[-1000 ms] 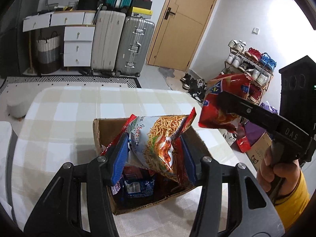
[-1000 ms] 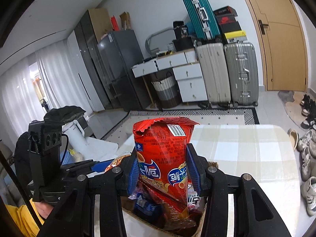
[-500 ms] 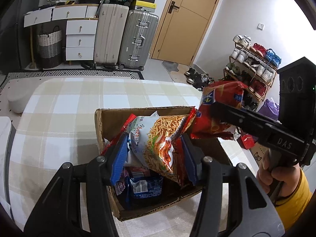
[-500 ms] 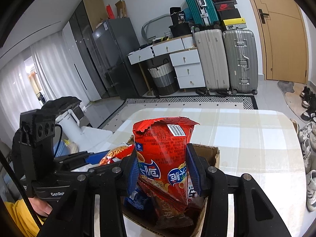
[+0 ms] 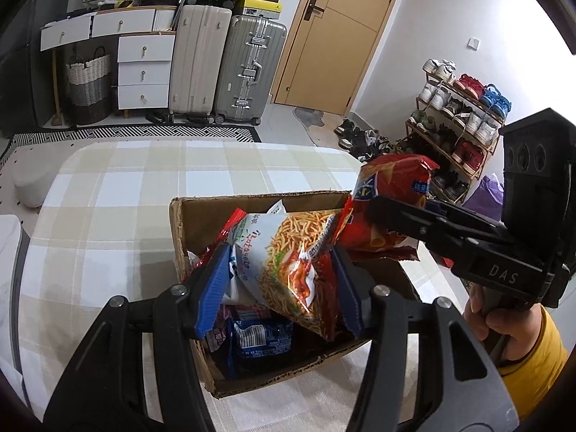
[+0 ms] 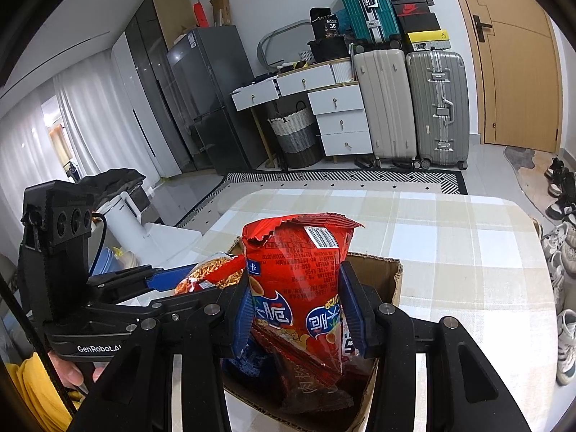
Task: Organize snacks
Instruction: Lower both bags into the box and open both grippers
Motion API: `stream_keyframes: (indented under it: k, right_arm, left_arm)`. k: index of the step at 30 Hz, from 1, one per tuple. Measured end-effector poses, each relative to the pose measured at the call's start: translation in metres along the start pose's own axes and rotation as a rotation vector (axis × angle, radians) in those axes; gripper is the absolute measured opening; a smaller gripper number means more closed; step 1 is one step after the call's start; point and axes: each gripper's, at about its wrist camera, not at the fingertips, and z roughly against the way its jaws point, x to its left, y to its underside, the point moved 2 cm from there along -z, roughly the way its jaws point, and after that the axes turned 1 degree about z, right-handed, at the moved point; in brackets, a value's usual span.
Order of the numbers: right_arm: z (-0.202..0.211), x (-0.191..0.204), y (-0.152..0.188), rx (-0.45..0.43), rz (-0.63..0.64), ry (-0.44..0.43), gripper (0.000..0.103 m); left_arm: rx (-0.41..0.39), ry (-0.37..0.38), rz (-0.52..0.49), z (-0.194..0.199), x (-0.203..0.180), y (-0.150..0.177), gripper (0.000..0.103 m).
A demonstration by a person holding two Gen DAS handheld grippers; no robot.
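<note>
An open cardboard box (image 5: 201, 216) stands on the checked tablecloth (image 5: 108, 216) with snack packets inside, among them a blue one (image 5: 261, 334). My left gripper (image 5: 279, 288) holds a noodle-stick snack bag (image 5: 288, 252) tilted over the box; its jaws are opening while the blue pads still touch the bag. My right gripper (image 6: 295, 309) is shut on a red chip bag (image 6: 298, 259), whose lower end reaches into the box (image 6: 388, 270). The red chip bag (image 5: 392, 187) hangs over the box's right rim in the left wrist view, close to the noodle bag.
The table's far half is bare cloth. Beyond it stand suitcases (image 5: 248, 72), white drawers (image 5: 144, 72) and a woven basket (image 5: 88, 86). A shoe rack (image 5: 457, 118) is on the right, a fridge (image 6: 208, 100) on the left. A person's hand (image 5: 504, 327) grips the right tool.
Both grippers have come down with their bags, so the box looks nearer and the bags sit lower in it. The left jaws stand slightly wider apart.
</note>
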Motion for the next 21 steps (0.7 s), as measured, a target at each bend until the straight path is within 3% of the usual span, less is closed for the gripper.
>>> stream_keyframes:
  k: [3,11,21]
  right_arm:
    - [0.0,-0.001,0.0,0.003,-0.001,0.0,0.044]
    - [0.001,-0.004,0.002,0.005,-0.004,0.003,0.044]
    - [0.003,-0.005,0.003,0.006,-0.011,-0.002,0.044]
  left_arm:
    - [-0.005,0.007,0.002,0.002,-0.001,-0.003,0.066]
    - [-0.021,0.008,-0.019,0.014,-0.005,-0.006,0.075]
    - [-0.061,-0.002,-0.006,0.036,-0.003,-0.008,0.075]
